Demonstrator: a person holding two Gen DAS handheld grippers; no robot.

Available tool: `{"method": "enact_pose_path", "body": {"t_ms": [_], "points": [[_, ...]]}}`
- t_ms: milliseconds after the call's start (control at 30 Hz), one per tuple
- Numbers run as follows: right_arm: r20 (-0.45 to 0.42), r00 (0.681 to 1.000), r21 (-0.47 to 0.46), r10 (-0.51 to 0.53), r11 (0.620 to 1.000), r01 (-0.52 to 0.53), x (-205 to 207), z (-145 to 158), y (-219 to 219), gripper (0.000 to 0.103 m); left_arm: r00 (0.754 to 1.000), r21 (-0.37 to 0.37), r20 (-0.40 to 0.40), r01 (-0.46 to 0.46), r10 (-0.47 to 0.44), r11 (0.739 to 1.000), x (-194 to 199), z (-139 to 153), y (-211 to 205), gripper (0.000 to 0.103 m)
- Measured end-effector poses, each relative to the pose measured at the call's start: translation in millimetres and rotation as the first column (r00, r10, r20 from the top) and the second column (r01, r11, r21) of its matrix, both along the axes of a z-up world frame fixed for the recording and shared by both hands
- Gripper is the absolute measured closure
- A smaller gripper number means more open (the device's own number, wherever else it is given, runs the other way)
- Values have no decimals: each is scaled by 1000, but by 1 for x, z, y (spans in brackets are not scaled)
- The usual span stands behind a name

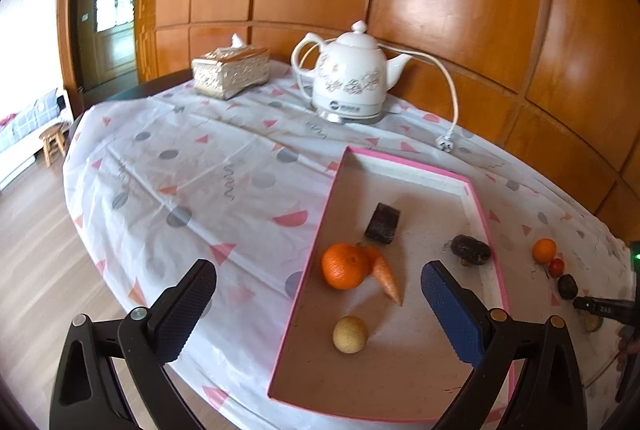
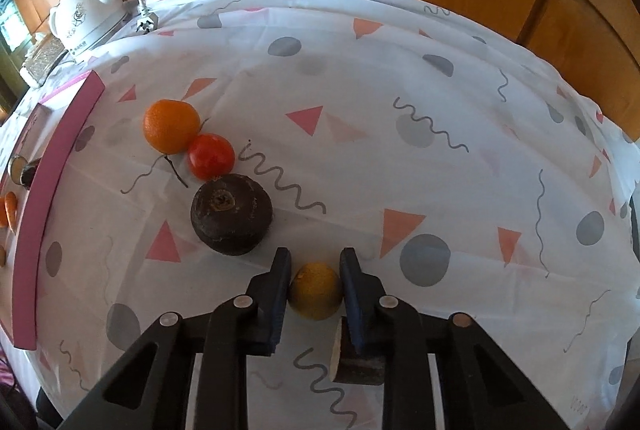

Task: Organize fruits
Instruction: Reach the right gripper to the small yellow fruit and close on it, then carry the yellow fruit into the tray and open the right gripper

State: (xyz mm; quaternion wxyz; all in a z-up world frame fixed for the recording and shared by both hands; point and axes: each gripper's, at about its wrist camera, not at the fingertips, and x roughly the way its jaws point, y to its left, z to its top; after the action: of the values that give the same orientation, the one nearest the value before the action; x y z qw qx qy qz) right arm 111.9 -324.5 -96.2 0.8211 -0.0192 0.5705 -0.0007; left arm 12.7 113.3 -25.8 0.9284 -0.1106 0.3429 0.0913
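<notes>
Gripping small yellow fruit [image 2: 316, 296] between right gripper [image 2: 316, 270] pads, jaws drawn in snug on both sides; fruit on tablecloth [image 2: 360, 70], near edge, right of pink tray [image 2: 44, 190]. Dark round fruit [image 2: 232, 214] just far-left, cut piece [image 2: 356, 358] just near. Lift straight up before swinging left, clear of both. Left gripper [image 1: 316, 294] wide open, empty, over tray [image 1: 416, 166]; keep out of drop path.

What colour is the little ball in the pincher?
Yellow fruit, clearest in the right wrist view.
</notes>
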Motion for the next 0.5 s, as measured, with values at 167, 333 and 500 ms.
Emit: {"method": "enact_pose_path", "body": {"t_ms": [167,333,500], "points": [[21,1000,4,-15,1000,15,0,2,1,78,999,-17,-11,-38,38,999,-3,-3,7,0],[98,995,11,-21,1000,20,-2,17,4,78,997,-37,-19,-75,75,996,-5,-4,15,0],[180,984,43,-1,999,-6,-4,43,17,78,996,-47,-19,-84,83,995,-5,-5,17,0]]}}
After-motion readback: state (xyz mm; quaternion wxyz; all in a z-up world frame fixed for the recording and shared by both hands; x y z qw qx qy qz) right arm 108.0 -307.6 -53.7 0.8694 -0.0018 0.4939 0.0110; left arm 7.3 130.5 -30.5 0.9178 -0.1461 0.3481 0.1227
